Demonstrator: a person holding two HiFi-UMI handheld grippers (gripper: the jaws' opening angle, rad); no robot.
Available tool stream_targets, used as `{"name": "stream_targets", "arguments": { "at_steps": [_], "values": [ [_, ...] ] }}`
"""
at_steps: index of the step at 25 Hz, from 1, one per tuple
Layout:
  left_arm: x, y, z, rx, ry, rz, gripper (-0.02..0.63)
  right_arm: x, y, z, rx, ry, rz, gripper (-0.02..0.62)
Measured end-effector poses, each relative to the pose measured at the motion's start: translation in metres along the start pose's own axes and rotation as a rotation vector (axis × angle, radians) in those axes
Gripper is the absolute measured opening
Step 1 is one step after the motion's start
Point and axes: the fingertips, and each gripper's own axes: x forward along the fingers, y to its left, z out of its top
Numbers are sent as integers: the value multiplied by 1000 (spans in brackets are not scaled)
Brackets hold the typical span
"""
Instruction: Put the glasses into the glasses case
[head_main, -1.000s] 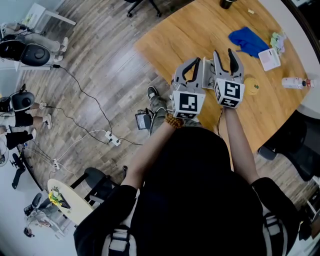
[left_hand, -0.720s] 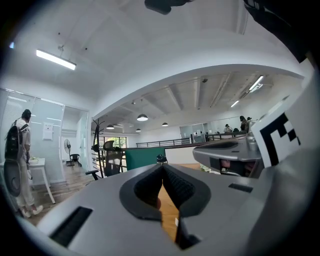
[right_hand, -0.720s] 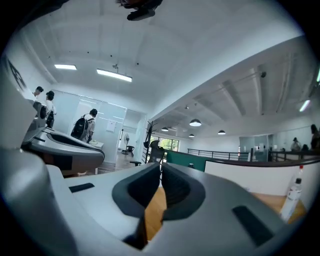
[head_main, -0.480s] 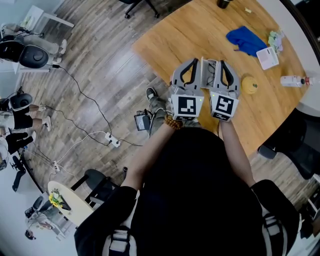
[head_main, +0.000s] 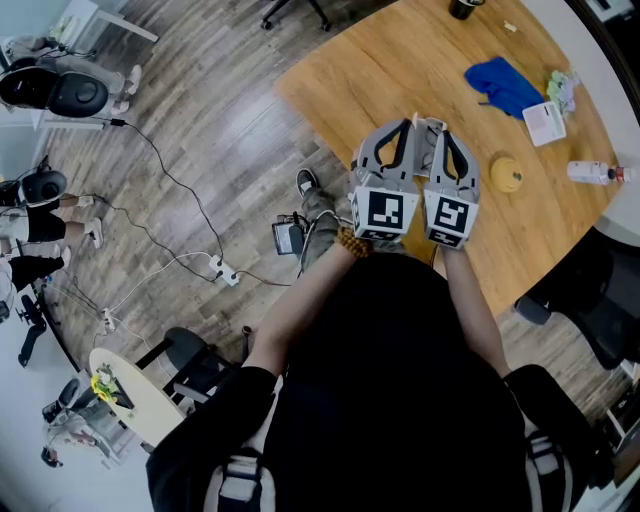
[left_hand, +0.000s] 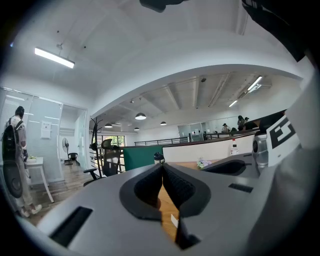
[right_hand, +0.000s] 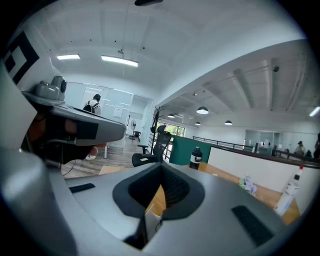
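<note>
The glasses case (head_main: 424, 125) is pale, cream-white, and only a narrow strip of it shows from the head view, in the slot between the tips of the left gripper (head_main: 407, 126) and the right gripper (head_main: 441, 131), over the wooden table (head_main: 400, 60) near its edge. Each gripper view catches just a small pale corner of it low in the gap under the jaws. The glasses cannot be made out, nor whether the case stands open.

The office I look into.
Grey plank floor (head_main: 210, 110) with cables (head_main: 200, 228) at left; wooden table (head_main: 400, 60) upper right; ceiling lamps (right_hand: 202, 110) lit.
</note>
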Motion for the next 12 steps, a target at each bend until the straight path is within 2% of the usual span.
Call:
{"name": "stream_targets", "arguments": {
  "at_steps": [12],
  "values": [
    [1, 4, -8, -12, 14, 5, 20, 3, 3, -12, 20, 18, 24, 6]
  ]
}}
